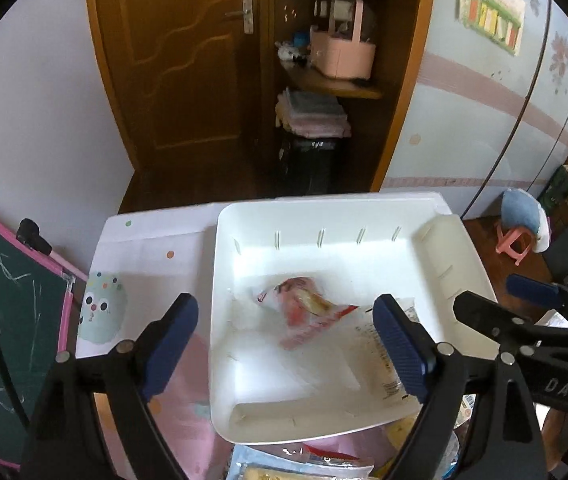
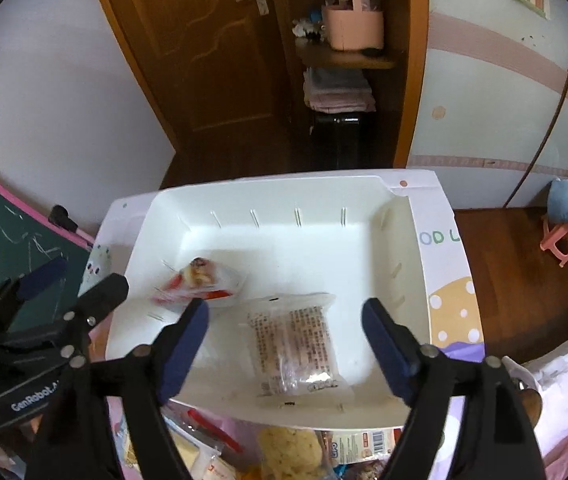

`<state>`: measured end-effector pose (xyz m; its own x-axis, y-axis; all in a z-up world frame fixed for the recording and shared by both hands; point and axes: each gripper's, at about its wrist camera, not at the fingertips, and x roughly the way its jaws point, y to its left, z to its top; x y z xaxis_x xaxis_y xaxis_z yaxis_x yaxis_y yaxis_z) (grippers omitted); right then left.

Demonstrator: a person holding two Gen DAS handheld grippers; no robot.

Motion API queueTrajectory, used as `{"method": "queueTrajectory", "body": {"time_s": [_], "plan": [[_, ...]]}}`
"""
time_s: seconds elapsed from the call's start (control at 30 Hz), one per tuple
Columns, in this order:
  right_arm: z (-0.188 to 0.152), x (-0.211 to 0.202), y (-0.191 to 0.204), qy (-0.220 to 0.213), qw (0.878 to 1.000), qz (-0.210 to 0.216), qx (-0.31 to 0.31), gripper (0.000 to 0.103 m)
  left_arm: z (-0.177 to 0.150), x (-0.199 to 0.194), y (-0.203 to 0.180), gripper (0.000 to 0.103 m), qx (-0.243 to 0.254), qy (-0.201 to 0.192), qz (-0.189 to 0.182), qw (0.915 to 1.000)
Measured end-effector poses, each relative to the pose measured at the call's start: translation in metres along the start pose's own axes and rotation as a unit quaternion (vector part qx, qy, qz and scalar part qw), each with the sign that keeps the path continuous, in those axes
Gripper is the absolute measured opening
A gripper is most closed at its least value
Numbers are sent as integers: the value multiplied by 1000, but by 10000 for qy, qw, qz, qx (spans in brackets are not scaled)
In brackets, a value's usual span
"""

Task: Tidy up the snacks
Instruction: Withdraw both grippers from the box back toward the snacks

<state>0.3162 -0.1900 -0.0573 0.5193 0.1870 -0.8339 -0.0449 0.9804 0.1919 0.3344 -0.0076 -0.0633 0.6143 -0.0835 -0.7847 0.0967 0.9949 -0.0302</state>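
A white plastic bin (image 1: 324,216) (image 2: 268,190) stands on the table. Two snack packets lie flat inside it. One is a red and white packet (image 1: 304,304) (image 2: 200,284) towards the left. Beside it on the right is a clear packet with printed text (image 1: 364,356) (image 2: 296,344). My left gripper (image 1: 286,344) hovers open above the bin's near left part, with nothing pressed between its blue pads. My right gripper (image 2: 286,348) is open too, its fingers straddling the clear packet from above without touching it. Each gripper shows at the edge of the other's view (image 1: 496,296) (image 2: 84,276).
Several loose snack packets (image 1: 284,464) (image 2: 292,452) lie on the pink cloth in front of the bin. A green chalkboard (image 1: 12,300) stands on the left. Behind are a wooden door (image 1: 180,60) and shelves; a pink stool (image 2: 560,240) stands on the floor at right.
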Motion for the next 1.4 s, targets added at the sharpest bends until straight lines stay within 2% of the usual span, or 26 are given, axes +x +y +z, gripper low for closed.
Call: {"method": "queueTrajectory", "body": {"time_s": [0.17,0.33,0.47,0.73,1.03,1.13,1.2,1.3,1.4], "plan": [[-8,-12,-2,-214,9997,-49,86,83,-12,-16,-2,89,72,-220,181,9996],[-23,-32,-5,-482,9987,41,186,83,-26,-46,-15,89,383,-519,127,9978],[-38,-52,-1,-736,9972,-130,-41,82,-37,-69,-23,88,476,-647,43,9968],[-70,-88,0,-655,9973,103,-303,83,-61,-118,-25,88,306,-732,-275,9965],[-114,-116,4,-643,9968,204,-438,82,-108,-169,-28,88,745,-822,-269,9935],[-133,-121,5,-733,9959,118,-525,82,-128,-175,-26,88,772,-748,-315,9937],[-146,-124,5,-775,9950,232,-578,82,-141,-174,-23,88,744,-638,-395,9944],[-166,-124,3,-867,9943,239,-575,82,-162,-166,-20,88,726,-438,-441,9954],[-184,-116,0,-767,9953,266,-522,78,-187,-153,-21,88,774,-278,-468,9955]]}}
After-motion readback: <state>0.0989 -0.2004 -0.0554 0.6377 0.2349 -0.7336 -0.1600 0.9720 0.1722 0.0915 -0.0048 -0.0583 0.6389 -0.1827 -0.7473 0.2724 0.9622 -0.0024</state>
